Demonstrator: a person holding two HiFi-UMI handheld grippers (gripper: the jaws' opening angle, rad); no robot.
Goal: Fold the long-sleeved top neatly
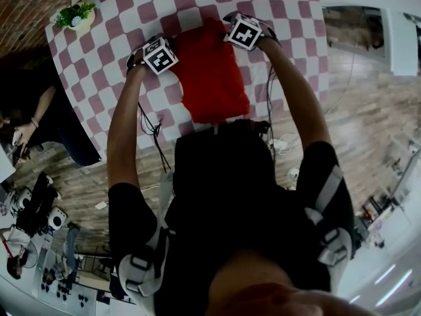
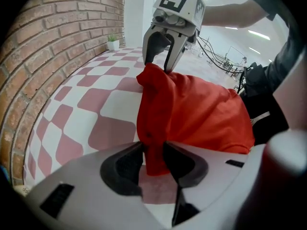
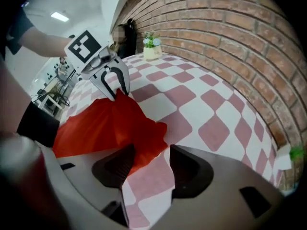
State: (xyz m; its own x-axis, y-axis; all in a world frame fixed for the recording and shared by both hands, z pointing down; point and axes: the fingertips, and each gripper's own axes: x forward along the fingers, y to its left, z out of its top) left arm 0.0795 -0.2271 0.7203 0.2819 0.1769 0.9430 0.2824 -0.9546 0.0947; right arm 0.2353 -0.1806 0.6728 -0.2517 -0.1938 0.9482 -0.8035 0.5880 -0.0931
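The long-sleeved top (image 1: pixel 212 78) lies as a narrow red oblong on the checked table (image 1: pixel 283 18) beneath it, its near end reaching the table edge closest to the person. A small potted plant (image 1: pixel 77 15) stands well beyond its far left corner. Each tool works one far corner of the top, probably so that the doubled edge comes down square and even across its width rather than skewed. The left gripper (image 2: pixel 154 158) points steeply down at the top's far left corner and pinches a bunched fold of red cloth. The fold fills the narrow gap between its pads, and the fabric rises in a peak to its tips, so it seems to carry that corner. The right gripper (image 3: pixel 146 163), at the top's far right corner, has let go. Its jaws stand wide, the cloth brushes only one pad, and bare checked table shows in the gap before the other. By my reckoning this fold is nearly laid, with only the left corner left to free.
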